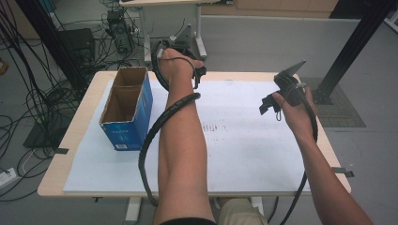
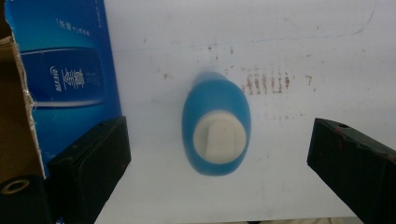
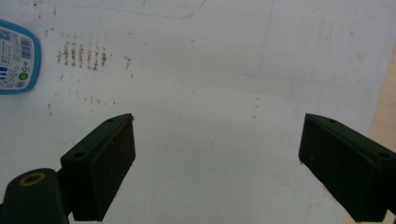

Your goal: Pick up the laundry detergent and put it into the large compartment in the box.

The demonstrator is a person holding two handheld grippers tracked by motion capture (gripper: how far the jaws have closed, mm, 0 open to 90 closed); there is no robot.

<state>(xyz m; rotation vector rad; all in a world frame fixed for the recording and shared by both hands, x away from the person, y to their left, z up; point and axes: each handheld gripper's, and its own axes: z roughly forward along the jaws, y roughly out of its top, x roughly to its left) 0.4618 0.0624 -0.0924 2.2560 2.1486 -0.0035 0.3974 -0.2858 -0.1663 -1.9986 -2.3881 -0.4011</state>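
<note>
Though partly cropped, blue bottle (image 3: 16, 58) beside left tool (image 2: 219, 154).

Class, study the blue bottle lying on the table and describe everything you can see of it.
The blue bottle looks like smooth plastic, with a rounded oval body and a white ribbed flip cap facing the left gripper's camera. It lies on its side on the white sheet, beside the open blue carton but apart from it. The left gripper is above it, jaws wide on either side, not touching. In the right gripper view its printed label end shows.
</note>
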